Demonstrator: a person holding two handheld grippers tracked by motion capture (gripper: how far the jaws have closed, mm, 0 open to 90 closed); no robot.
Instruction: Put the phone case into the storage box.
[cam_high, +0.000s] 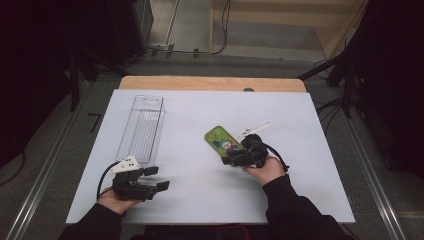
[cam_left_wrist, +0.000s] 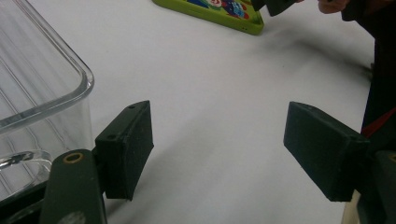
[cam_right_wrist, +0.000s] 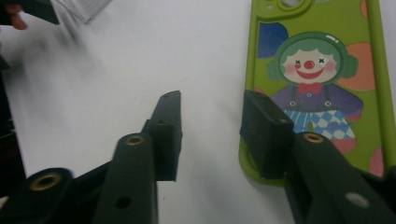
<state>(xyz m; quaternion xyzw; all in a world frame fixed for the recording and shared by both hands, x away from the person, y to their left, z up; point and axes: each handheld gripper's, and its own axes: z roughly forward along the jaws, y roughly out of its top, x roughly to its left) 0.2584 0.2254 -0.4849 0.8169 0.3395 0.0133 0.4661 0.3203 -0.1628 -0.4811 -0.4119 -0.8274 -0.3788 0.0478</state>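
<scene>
A green phone case (cam_high: 223, 139) with a clown picture lies flat on the white table, right of centre. My right gripper (cam_high: 231, 158) stands open at the case's near end. In the right gripper view (cam_right_wrist: 212, 126) its right jaw hangs over the lower left corner of the case (cam_right_wrist: 322, 70), and only bare table shows between the jaws. My left gripper (cam_high: 156, 178) rests open near the front left edge, with nothing between its jaws (cam_left_wrist: 217, 140). A clear plastic box (cam_high: 142, 127) stands just beyond it, and its corner (cam_left_wrist: 32, 84) shows beside the left jaw.
The white table top (cam_high: 200, 200) has a wooden edge (cam_high: 210, 82) at the far side. Dark stands and cables flank the table left and right. Bare white surface lies between the two grippers.
</scene>
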